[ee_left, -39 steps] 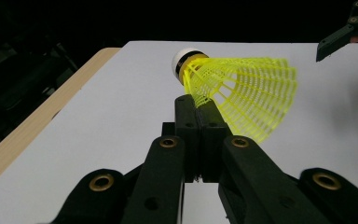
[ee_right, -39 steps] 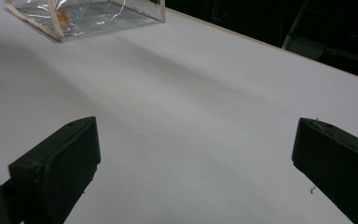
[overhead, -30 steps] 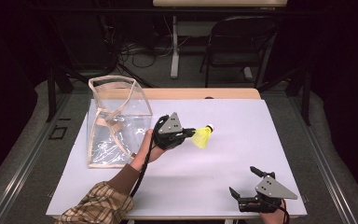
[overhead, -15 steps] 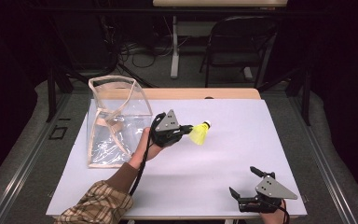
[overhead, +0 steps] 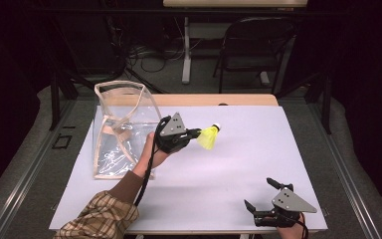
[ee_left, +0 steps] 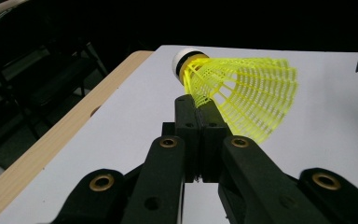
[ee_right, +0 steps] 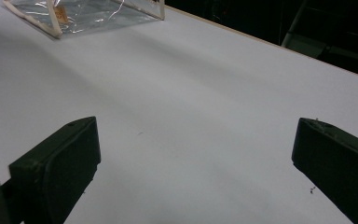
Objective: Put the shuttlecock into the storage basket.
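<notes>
White sheeting covers the desk (overhead: 204, 184), with a wooden edge along its far side, grey carpet and a dark folding chair (overhead: 251, 47) beyond. Left gripper (overhead: 195, 133) is clenched on a yellow shuttlecock (overhead: 210, 137), held above the desk beside a clear plastic bag (overhead: 122, 129). Right gripper (overhead: 261, 196) rests released at the near edge.

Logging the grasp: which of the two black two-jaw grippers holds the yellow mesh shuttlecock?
The left gripper: its jaws pinch the yellow mesh shuttlecock near the clear plastic bag. The right gripper rests open, empty.
</notes>
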`<action>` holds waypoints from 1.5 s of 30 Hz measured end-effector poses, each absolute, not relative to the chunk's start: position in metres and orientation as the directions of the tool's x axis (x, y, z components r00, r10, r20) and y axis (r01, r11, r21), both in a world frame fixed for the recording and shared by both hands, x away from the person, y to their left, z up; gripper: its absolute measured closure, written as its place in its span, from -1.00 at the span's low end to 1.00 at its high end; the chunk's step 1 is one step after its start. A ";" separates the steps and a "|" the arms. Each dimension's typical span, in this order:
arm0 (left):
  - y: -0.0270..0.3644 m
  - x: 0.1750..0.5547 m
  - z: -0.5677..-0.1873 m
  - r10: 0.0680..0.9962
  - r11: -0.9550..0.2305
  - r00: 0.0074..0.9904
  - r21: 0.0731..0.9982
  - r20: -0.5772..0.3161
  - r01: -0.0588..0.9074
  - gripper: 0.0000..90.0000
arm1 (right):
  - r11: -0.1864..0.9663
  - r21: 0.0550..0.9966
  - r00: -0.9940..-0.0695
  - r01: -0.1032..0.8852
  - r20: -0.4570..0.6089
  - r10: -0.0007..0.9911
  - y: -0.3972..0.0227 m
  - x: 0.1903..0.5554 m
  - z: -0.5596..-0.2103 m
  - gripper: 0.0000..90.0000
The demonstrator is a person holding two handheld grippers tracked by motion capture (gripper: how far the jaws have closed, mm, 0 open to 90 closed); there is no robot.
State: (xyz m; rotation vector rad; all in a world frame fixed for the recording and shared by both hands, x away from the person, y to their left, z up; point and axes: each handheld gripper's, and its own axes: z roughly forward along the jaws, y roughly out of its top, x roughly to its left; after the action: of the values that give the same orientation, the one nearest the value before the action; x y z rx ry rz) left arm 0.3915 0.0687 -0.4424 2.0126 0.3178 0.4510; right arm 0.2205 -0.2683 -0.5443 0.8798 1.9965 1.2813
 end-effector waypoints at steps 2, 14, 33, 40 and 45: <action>0.070 0.392 -0.441 0.410 -0.459 0.893 0.888 0.183 0.029 0.99 | 0.311 0.928 -0.599 0.207 -0.132 0.789 -0.269 0.220 -0.544 -0.99; 0.078 0.398 -0.433 0.441 -0.452 0.877 0.891 0.190 0.035 0.99 | 0.302 0.932 -0.599 0.200 -0.128 0.790 -0.269 0.220 -0.544 -0.99; 0.095 0.410 -0.422 0.490 -0.443 0.849 0.895 0.199 0.046 0.99 | 0.303 0.931 -0.599 0.202 -0.128 0.790 -0.269 0.220 -0.544 -0.99; 0.101 0.417 -0.420 0.505 -0.441 0.840 0.896 0.197 0.055 0.99 | 0.303 0.931 -0.598 0.205 -0.126 0.791 -0.269 0.220 -0.544 -0.99; 0.102 0.419 -0.418 0.511 -0.442 0.835 0.895 0.201 0.055 0.99 | 0.306 0.930 -0.599 0.204 -0.129 0.790 -0.269 0.220 -0.544 -0.99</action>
State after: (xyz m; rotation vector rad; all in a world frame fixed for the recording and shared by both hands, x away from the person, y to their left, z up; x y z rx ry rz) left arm 0.4194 0.1019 -0.4179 1.9785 0.4190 0.5532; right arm 0.2204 -0.2688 -0.5440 0.8790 1.9898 1.2918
